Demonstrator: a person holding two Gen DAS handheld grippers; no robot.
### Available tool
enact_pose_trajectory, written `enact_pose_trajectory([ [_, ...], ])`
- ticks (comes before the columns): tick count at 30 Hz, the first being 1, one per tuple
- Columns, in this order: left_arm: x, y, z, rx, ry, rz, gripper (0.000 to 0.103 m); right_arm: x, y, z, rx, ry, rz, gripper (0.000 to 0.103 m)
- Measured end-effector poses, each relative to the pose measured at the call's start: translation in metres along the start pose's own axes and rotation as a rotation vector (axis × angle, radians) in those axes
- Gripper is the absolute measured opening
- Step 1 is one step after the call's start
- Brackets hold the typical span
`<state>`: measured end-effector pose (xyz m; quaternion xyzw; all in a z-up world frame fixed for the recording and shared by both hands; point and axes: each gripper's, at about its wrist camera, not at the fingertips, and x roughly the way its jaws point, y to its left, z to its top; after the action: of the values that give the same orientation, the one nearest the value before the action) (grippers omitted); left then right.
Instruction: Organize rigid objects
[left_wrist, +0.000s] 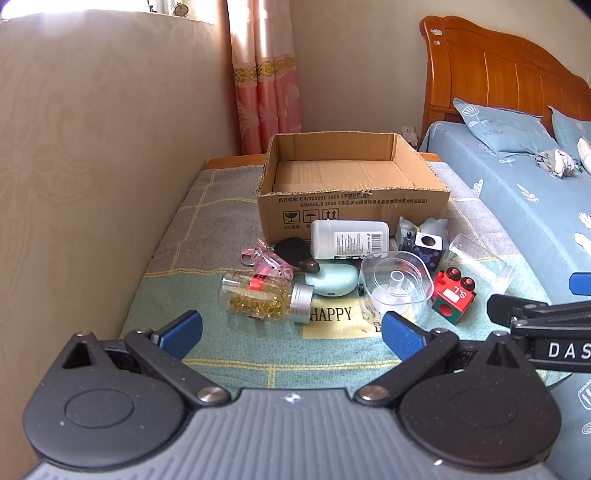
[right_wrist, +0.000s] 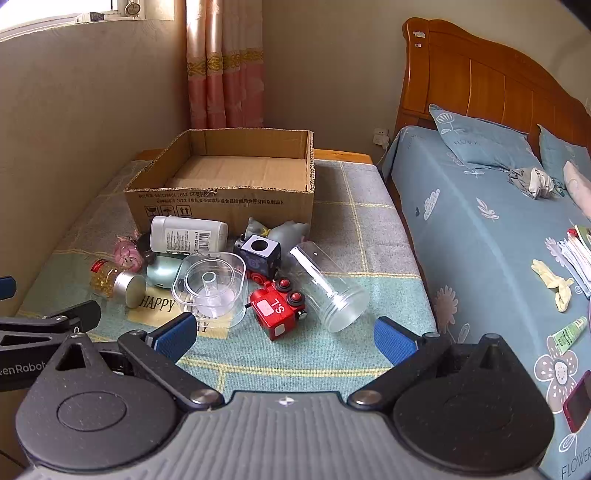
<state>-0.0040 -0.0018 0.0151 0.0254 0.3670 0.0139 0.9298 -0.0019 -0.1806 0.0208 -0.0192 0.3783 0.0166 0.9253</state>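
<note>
An open cardboard box (left_wrist: 352, 212) (right_wrist: 221, 206) stands empty at the back of a blanket-covered table. In front of it lie a white bottle (left_wrist: 349, 239) (right_wrist: 188, 233), a clear bottle of yellow capsules (left_wrist: 264, 297) (right_wrist: 114, 282), a mint green case (left_wrist: 332, 281) (right_wrist: 162, 271), a clear square container (left_wrist: 397, 284) (right_wrist: 210, 288), a red toy train (left_wrist: 453, 293) (right_wrist: 277, 306), a dark toy block (left_wrist: 424, 245) (right_wrist: 260, 254) and a clear jar on its side (left_wrist: 480, 260) (right_wrist: 328, 288). My left gripper (left_wrist: 291, 334) is open, short of the capsule bottle. My right gripper (right_wrist: 284, 338) is open, just short of the red train.
A pink trinket (left_wrist: 264, 264) (right_wrist: 127, 254) and a black round object (left_wrist: 291, 249) lie left of the white bottle. A beige wall (left_wrist: 92, 184) borders the table's left side. A bed with blue bedding (right_wrist: 480, 236) and small items on it runs along the right.
</note>
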Motion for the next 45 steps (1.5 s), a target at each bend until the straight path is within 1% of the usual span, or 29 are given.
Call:
enact_pose_trajectory([
  [18,0.001,0.0,0.0,0.001,-0.005,0.003,0.102,-0.001,0.001,0.001,-0.013,-0.006,0.0,0.103],
  [29,0.008,0.0,0.001,0.009,-0.02,-0.013,0.102,0.003,0.001,0.003,-0.026,-0.021,0.017,0.103],
  [37,0.016,0.004,0.001,0.024,-0.056,-0.064,0.102,0.01,-0.003,0.002,-0.053,-0.05,0.076,0.103],
  [45,0.031,0.011,-0.003,0.044,-0.06,-0.091,0.102,0.023,-0.01,-0.004,-0.083,-0.061,0.141,0.103],
])
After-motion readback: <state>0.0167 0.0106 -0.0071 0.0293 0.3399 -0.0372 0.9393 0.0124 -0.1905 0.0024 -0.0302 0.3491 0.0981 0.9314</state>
